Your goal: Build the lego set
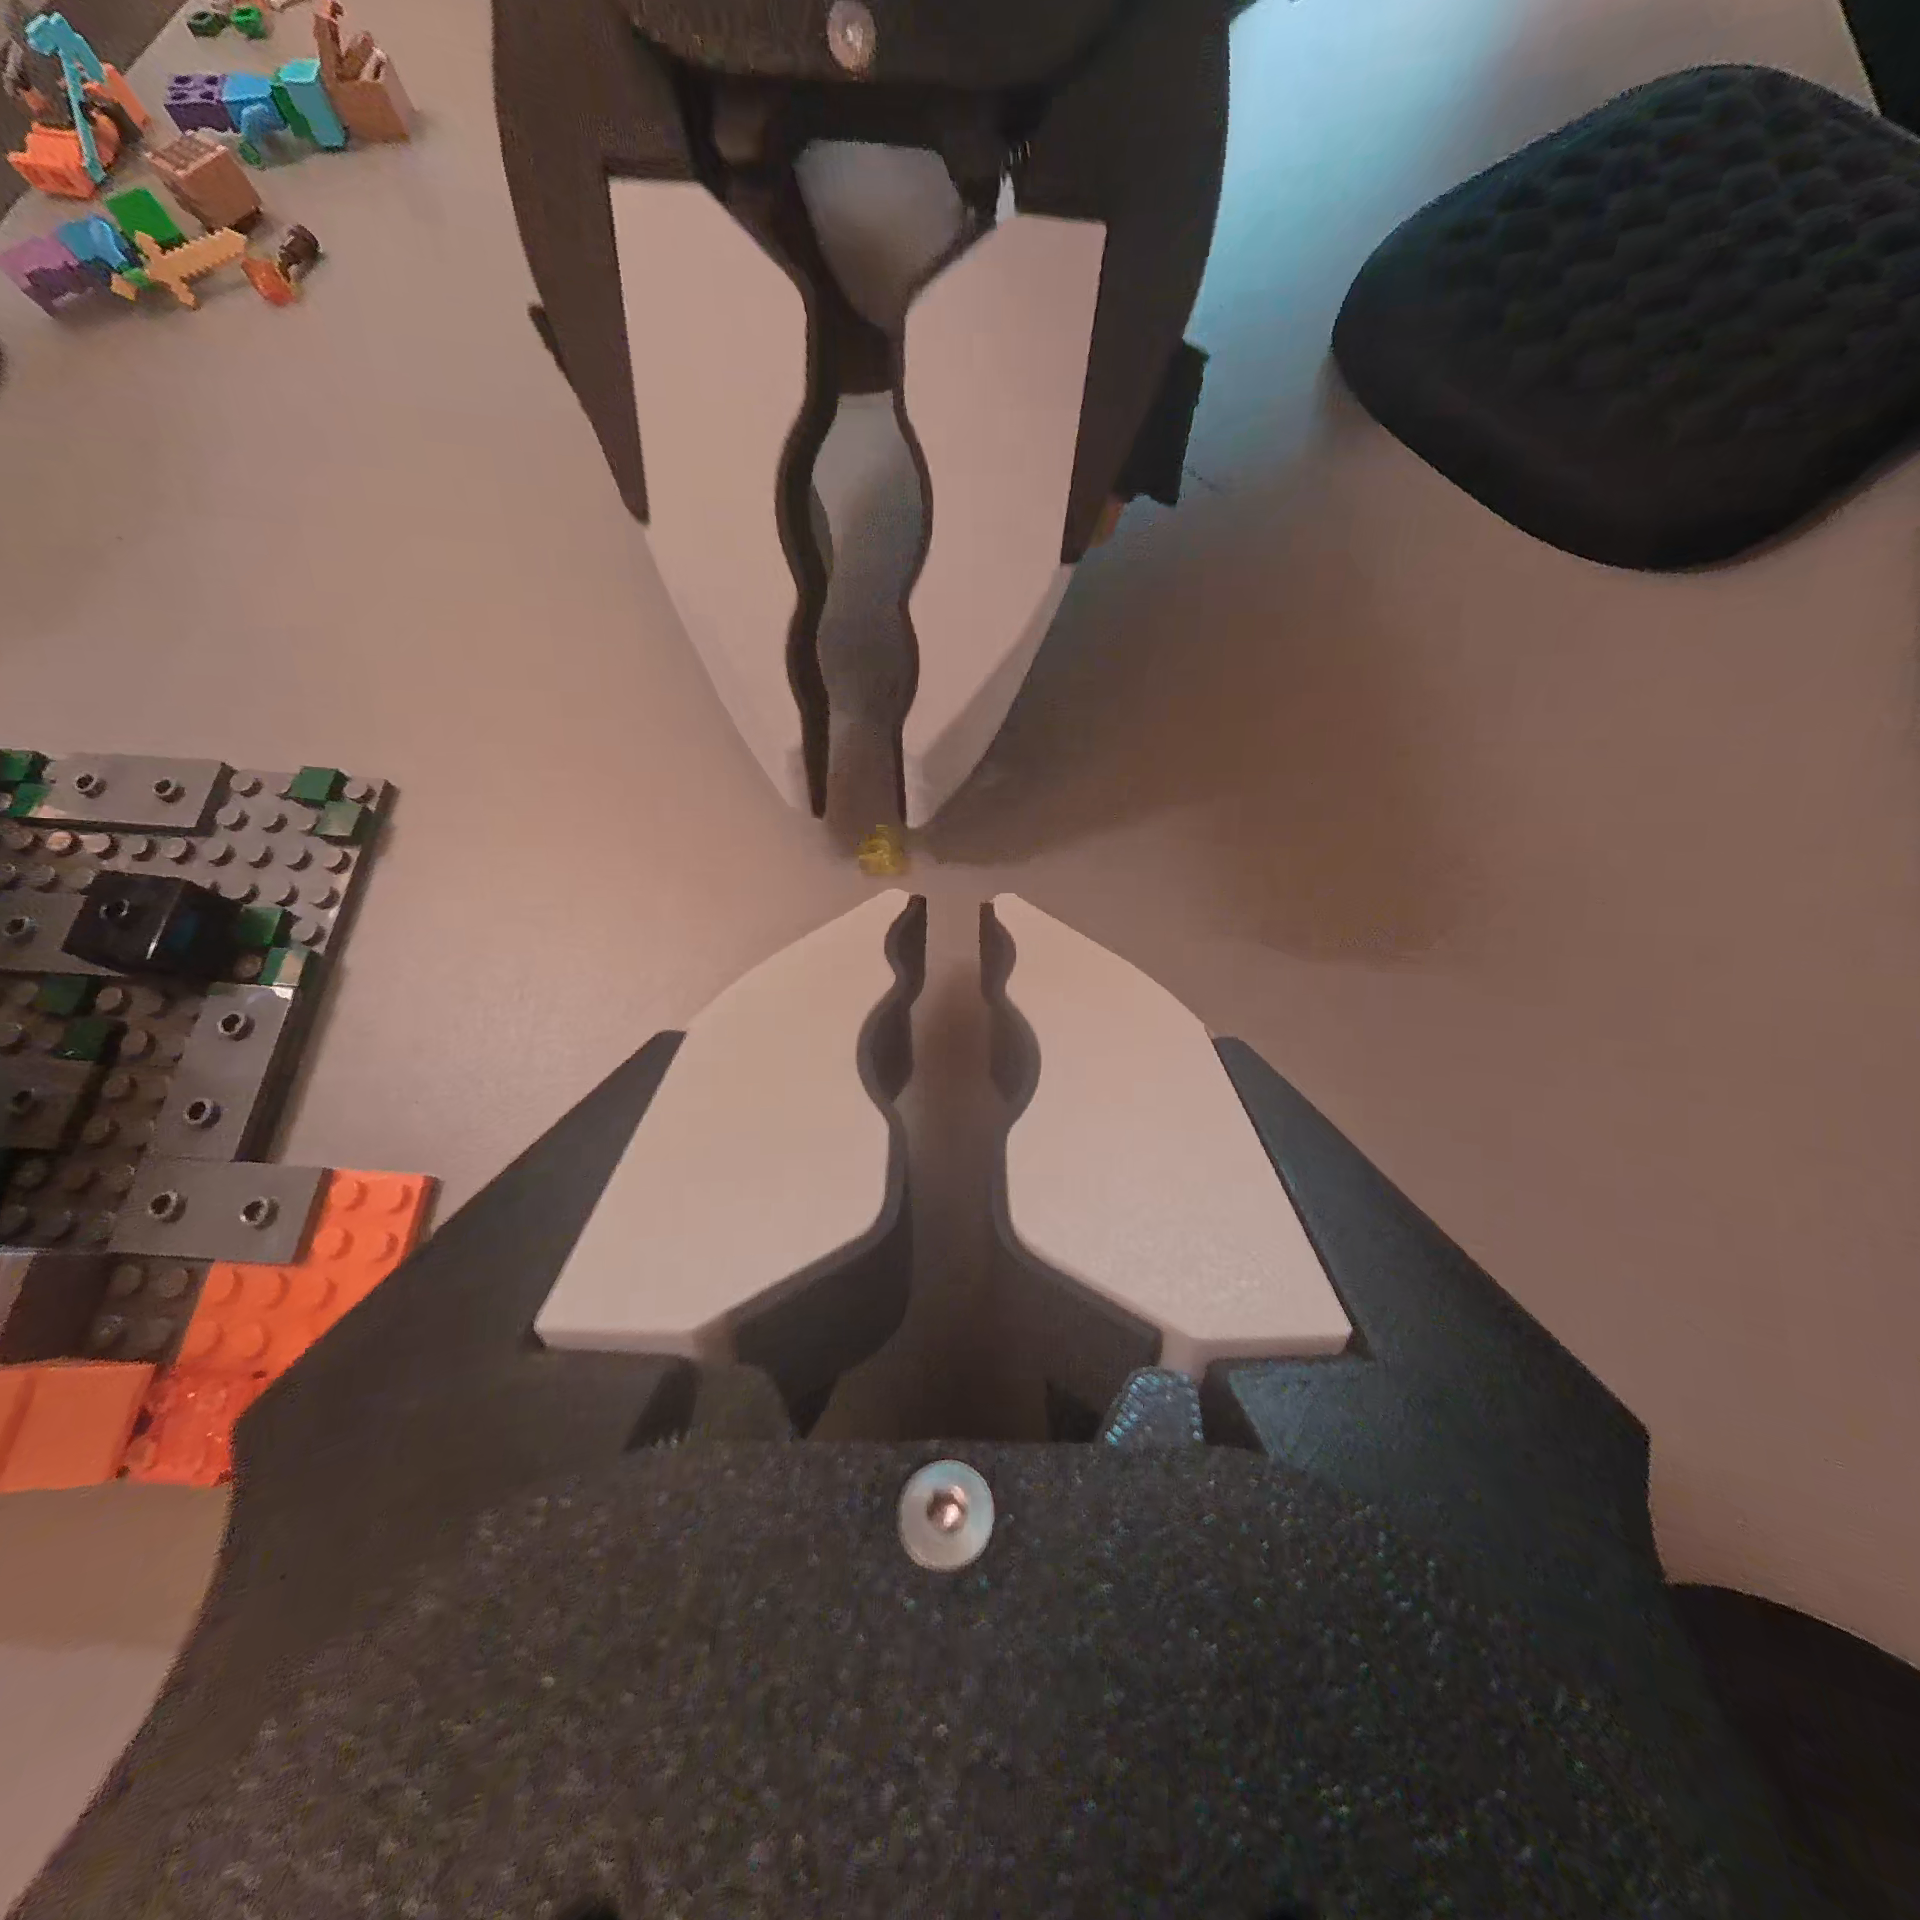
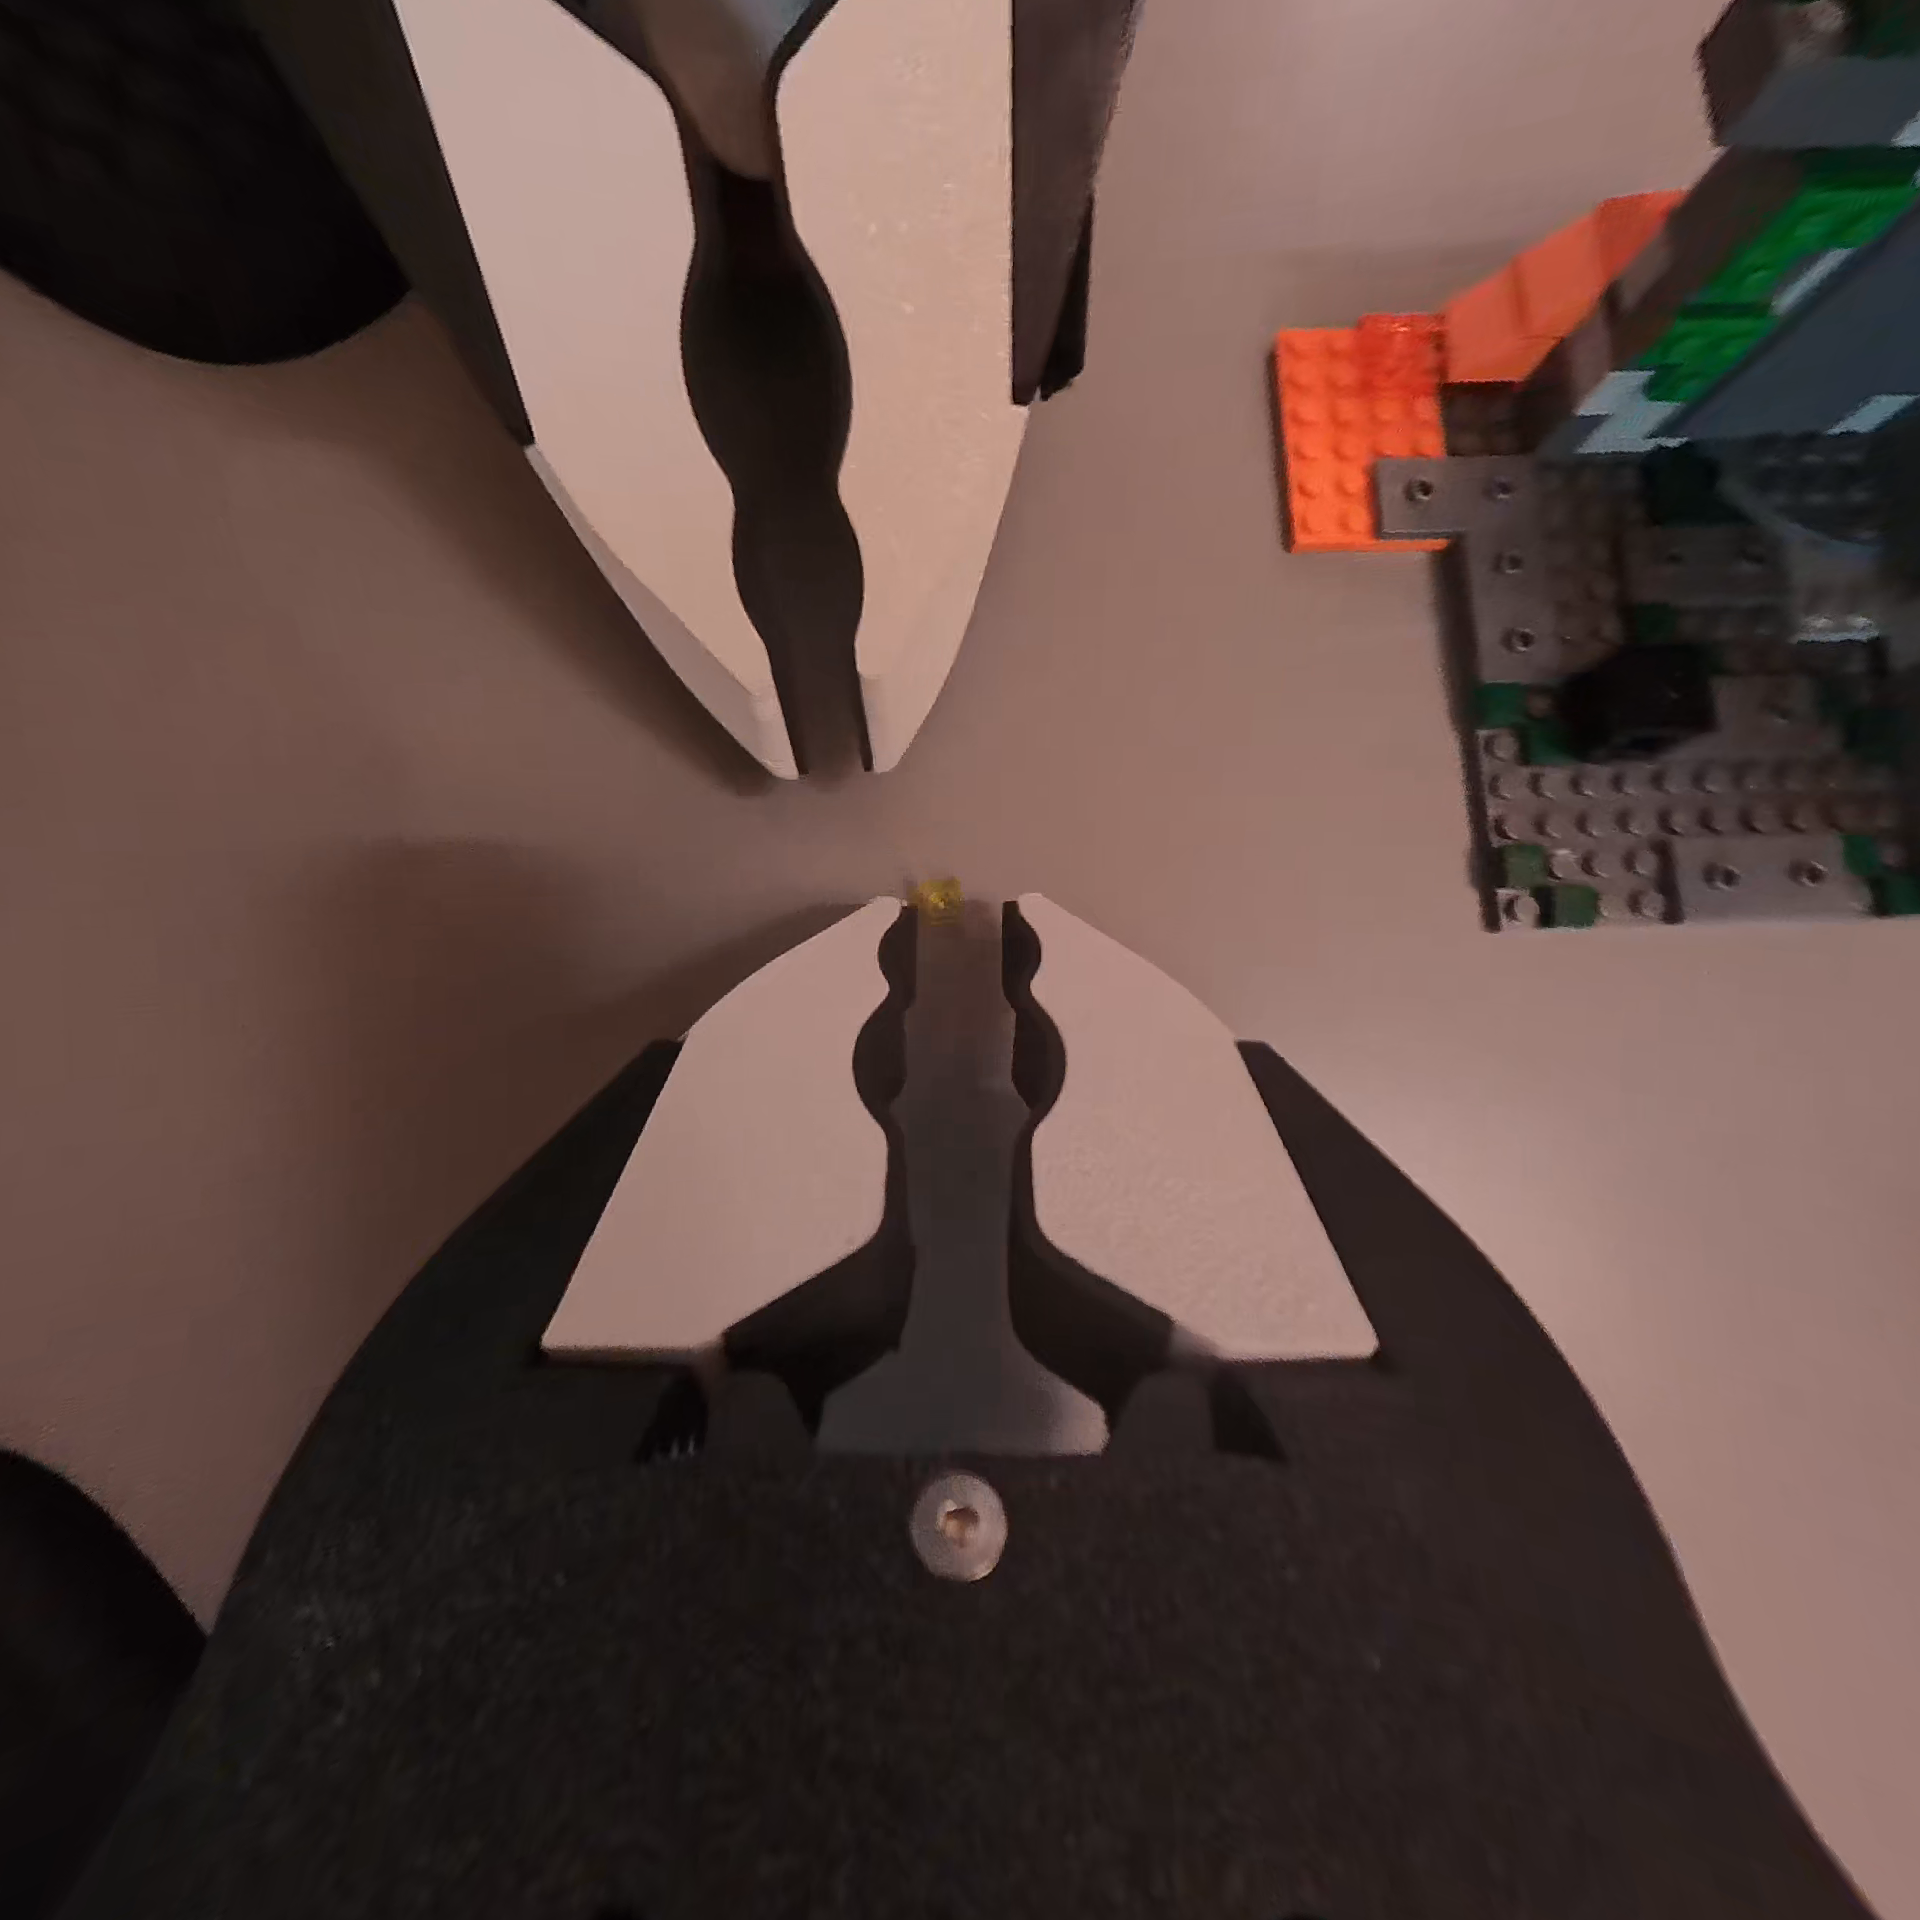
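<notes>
Tiny stud (image 2: 935, 898) on table (image 2: 1195, 1195) — seemingly between facing grippers' tips.

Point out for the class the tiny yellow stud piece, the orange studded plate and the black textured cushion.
Tiny yellow stud piece (image 2: 934, 898): right wrist view, on its top.
Orange studded plate (image 2: 1351, 442): right wrist view, on its bare studs.
Black textured cushion (image 1: 1652, 312): left wrist view, on its dimpled top.
</notes>
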A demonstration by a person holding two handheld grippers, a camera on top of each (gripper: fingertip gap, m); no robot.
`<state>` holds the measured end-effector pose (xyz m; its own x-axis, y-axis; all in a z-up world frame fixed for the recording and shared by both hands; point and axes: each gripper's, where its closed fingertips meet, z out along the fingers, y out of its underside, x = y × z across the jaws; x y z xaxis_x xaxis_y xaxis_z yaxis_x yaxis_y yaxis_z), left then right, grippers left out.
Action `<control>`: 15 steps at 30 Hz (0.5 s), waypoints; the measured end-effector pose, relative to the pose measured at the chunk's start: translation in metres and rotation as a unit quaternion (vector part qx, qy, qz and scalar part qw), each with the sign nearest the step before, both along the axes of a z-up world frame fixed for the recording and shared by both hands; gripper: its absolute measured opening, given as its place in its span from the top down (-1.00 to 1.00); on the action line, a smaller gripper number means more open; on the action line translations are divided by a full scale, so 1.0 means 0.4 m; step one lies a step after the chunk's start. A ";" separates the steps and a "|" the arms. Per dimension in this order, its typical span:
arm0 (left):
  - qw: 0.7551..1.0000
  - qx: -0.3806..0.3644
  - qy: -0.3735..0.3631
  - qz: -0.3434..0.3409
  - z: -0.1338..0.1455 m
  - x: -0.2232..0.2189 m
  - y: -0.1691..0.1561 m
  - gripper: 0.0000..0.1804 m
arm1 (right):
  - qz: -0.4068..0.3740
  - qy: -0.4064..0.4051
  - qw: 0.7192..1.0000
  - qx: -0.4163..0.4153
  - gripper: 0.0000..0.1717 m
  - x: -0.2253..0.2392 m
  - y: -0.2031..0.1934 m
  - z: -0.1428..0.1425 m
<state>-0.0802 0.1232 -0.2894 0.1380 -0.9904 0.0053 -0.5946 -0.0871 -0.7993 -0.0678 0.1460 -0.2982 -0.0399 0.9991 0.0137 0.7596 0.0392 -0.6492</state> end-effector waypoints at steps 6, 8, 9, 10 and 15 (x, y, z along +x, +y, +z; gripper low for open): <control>1.000 0.000 0.001 -0.001 -0.001 0.000 0.000 0.89 | 0.009 -0.018 1.000 0.007 0.91 -0.005 -0.006 -0.021; 1.000 0.000 0.002 -0.001 -0.002 0.000 -0.001 0.89 | 0.006 -0.015 1.000 0.000 0.91 0.000 -0.006 -0.017; 1.000 0.000 0.002 -0.001 -0.002 0.000 0.000 0.89 | 0.001 -0.010 1.000 -0.003 0.91 0.006 -0.002 -0.011; 1.000 0.000 0.002 -0.001 -0.002 0.000 0.000 0.89 | -0.007 -0.006 1.000 -0.005 0.91 0.015 0.006 -0.002; 1.000 -0.001 0.002 -0.001 -0.003 0.001 -0.001 0.89 | -0.098 -0.012 0.994 0.043 0.91 0.157 0.144 0.072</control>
<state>-0.0798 0.1228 -0.2905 0.1354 -0.9908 0.0065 -0.5976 -0.0869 -0.7971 -0.0050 0.2036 -0.2692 0.1535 0.9830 0.1003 0.7732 -0.0563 -0.6317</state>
